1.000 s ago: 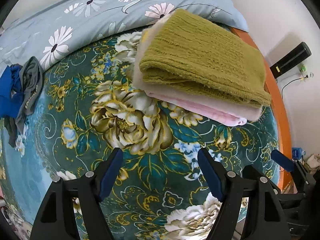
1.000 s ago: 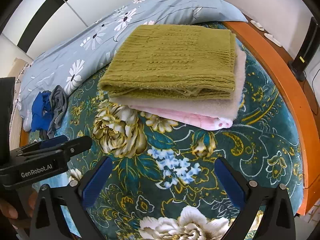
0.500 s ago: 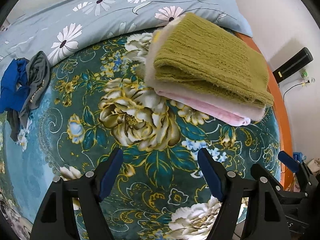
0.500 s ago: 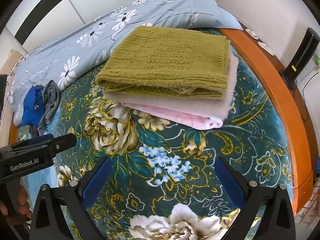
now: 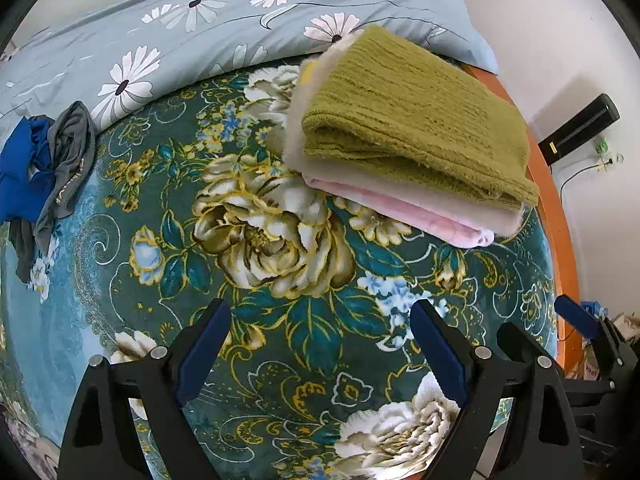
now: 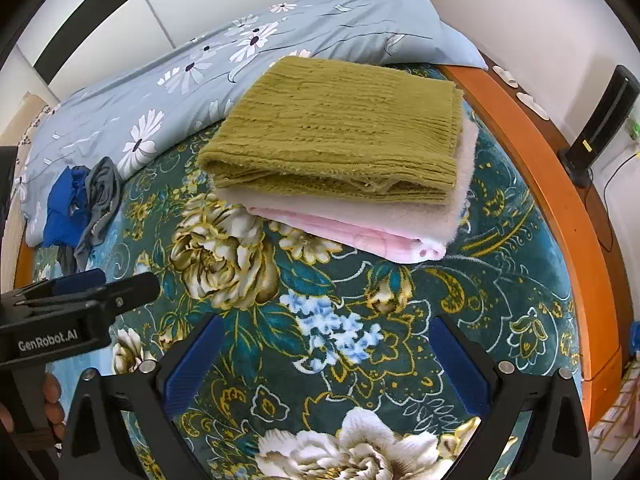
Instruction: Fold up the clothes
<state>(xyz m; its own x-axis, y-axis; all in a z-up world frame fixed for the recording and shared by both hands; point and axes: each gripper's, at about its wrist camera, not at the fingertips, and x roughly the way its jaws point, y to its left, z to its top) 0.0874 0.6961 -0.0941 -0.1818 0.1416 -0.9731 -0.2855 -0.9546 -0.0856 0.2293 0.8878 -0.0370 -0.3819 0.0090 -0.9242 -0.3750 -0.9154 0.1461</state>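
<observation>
Now the left tool (image 5: 320, 344) is opening its jaws wider with nothing between them, the right tool (image 6: 326, 360) also gapes empty, and the folded stack (image 5: 404, 132) sits far right on the bed (image 5: 260, 380), so the crumpled clothes (image 5: 44, 164) far left look next.

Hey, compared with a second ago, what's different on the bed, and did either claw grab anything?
Nothing was grabbed. The left claw is opening wider, with only blanket between its jaws; the right claw is open and empty. The folded stack, olive sweater on top, and the blue and grey clothes lie where they were.
</observation>
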